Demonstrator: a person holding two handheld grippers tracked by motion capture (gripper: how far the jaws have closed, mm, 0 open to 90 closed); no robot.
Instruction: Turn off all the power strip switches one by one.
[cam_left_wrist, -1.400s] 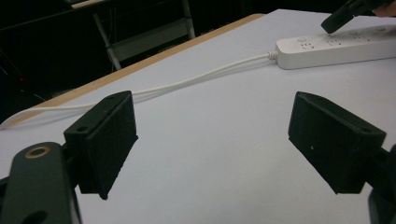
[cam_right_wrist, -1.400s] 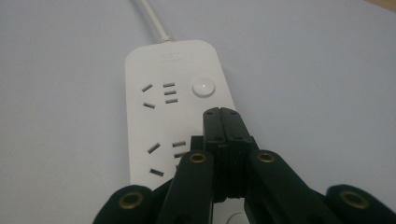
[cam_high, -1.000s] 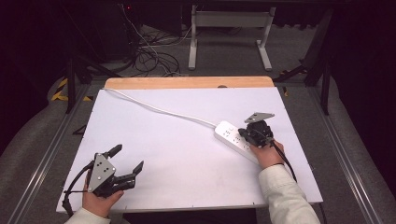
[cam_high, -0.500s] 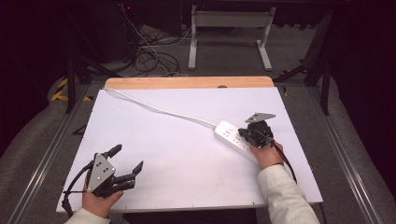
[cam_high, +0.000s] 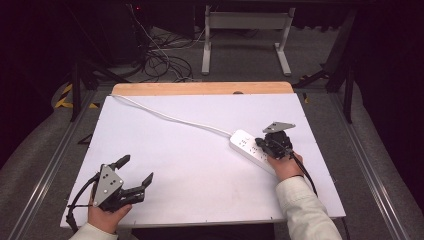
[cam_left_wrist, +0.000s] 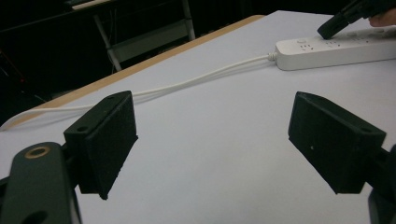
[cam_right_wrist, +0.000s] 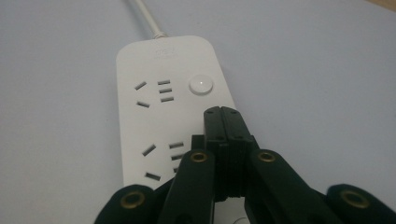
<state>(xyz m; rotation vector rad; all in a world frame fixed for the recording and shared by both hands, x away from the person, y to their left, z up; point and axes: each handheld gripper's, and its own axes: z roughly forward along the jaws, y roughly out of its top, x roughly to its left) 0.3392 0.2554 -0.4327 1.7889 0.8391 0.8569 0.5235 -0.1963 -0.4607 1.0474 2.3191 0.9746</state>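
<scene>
The power strip (cam_high: 252, 150) lies flat, long axis diagonal, cord end pointing far-left. Right gripper (cam_high: 263, 143) fingers pressed together over it; left gripper (cam_high: 135, 171) fingers spread.

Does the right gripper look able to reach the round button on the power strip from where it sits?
Probably yes. The right gripper, jaws shut, sits over the power strip with its tips just short of the round button; nothing lies between them.

No legible text. The white plastic power strip (cam_right_wrist: 173, 121) bears a faint embossed mark at the cord end, above its sockets; the characters are too faint to read.
</scene>
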